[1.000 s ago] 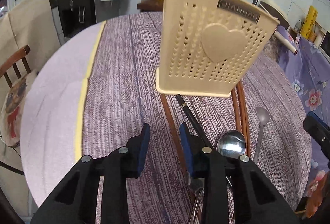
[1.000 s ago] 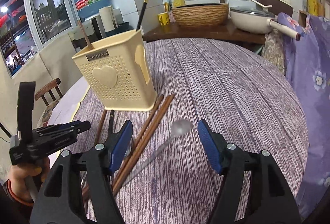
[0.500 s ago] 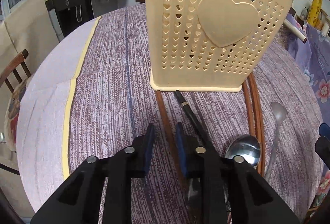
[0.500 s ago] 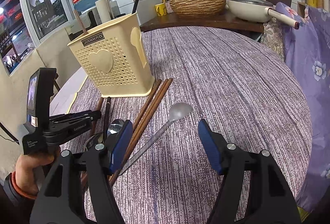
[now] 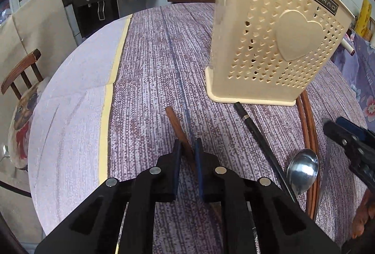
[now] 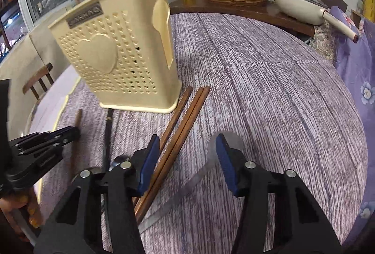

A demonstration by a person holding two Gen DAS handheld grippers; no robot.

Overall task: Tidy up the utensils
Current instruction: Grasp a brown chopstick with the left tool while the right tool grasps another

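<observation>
Left wrist view: left gripper [image 5: 187, 148] fingers are closing narrow around a brown chopstick [image 5: 177, 127] lying on the bench [image 5: 152, 55], near the cream utensil holder [image 5: 276, 43]. Right wrist view: right gripper [image 6: 187, 153] fingers are closing, still apart, over a blurred spoon [image 6: 199, 174] beside two brown chopsticks [image 6: 185, 118].

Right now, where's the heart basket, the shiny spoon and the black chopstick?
Basket [image 5: 276, 50]: left wrist view, on its holed front wall.
Spoon [image 5: 302, 172]: left wrist view, on its bowl.
Black chopstick [image 5: 260, 137]: left wrist view, on its shaft.
</observation>
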